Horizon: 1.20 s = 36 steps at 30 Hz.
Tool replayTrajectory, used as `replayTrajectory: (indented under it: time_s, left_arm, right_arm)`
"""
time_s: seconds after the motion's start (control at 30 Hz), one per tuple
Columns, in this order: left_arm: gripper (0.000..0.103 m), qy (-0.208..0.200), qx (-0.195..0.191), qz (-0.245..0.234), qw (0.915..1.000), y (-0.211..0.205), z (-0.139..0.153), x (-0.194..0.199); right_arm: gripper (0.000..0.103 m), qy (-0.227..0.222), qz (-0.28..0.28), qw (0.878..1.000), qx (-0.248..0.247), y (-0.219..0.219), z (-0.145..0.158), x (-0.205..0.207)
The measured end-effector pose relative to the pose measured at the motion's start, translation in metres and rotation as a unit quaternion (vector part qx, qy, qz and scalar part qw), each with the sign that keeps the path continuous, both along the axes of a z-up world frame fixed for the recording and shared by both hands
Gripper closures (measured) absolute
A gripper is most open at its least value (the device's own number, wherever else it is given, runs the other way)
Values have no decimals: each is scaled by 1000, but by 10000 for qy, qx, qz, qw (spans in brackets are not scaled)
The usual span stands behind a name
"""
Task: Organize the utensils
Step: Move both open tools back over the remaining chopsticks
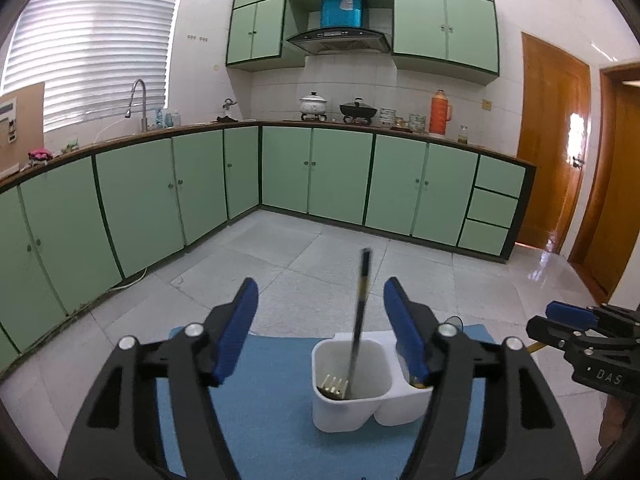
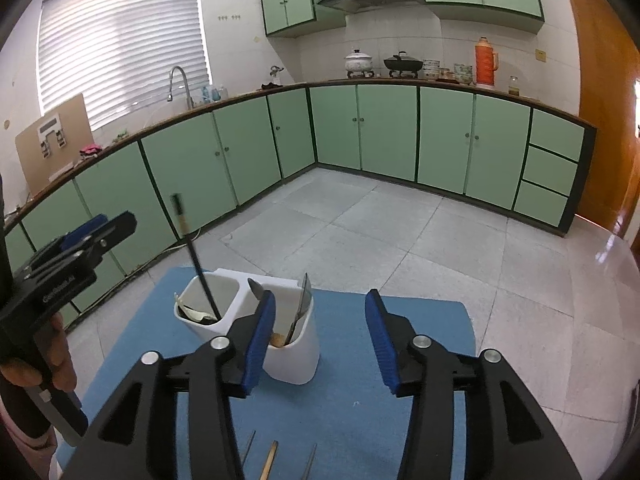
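Observation:
A white two-compartment holder (image 1: pixel 348 404) (image 2: pixel 294 364) stands on a blue mat (image 1: pixel 260 400) (image 2: pixel 400 420). A black-handled fork (image 1: pixel 362 292) (image 2: pixel 192 248) stands tines down in its left compartment. The fork's blurred handle rises between the pads of my left gripper (image 1: pixel 320 292) (image 2: pixel 108 226), which is open and touches nothing. In the right compartment stand metal spoons (image 2: pixel 302 304). My right gripper (image 2: pixel 321 296) (image 1: pixel 548 320) is open just in front of that compartment, with nothing between its fingers. Thin utensils (image 2: pixel 272 456) lie on the mat below it.
The mat lies on a pale table whose far edge drops to the tiled kitchen floor. A hand (image 2: pixel 60 360) holds the left gripper's handle at the left edge. Green cabinets and a worktop line the far walls. A wooden door (image 1: pixel 552 152) is at the right.

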<state>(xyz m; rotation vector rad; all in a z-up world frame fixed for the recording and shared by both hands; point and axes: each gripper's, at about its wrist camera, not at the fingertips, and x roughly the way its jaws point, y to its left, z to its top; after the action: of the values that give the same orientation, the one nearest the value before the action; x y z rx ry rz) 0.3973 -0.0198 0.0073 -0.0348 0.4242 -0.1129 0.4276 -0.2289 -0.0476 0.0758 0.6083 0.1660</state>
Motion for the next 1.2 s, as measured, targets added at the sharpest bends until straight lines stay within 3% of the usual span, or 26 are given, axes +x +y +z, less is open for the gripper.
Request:
replayTrajectory:
  time_s: [0.17,0.37,0.57,0.83,1.0,1.2]
  left_arm:
    - [28,-124,-111,77,9998,10,5,-10]
    - [24,-223,-131,34,9997,16,6,-35]
    - [20,-192,87,-48,9998,15,-15,-75]
    - [14,339,292,-240,9987,9,-63,-132]
    - [11,755,426,-360,9956,4,-95,-164]
    - [10,1196,441,-466,9907,6,-130,-196]
  right_arm:
    - [48,-158,-97,9998,86,-10,7,-10]
    - [42,-332,-151,9991,234,-21,10,-34]
    - [40,-298,-152,9992,223,-25,-5,-67]
    - [30,4,-244,9994,231,-16,-51,-127]
    - [6,203,-335,9991,153,-7,-79,-158]
    - [6,570,-380,9971,335,-5,-107,-186]
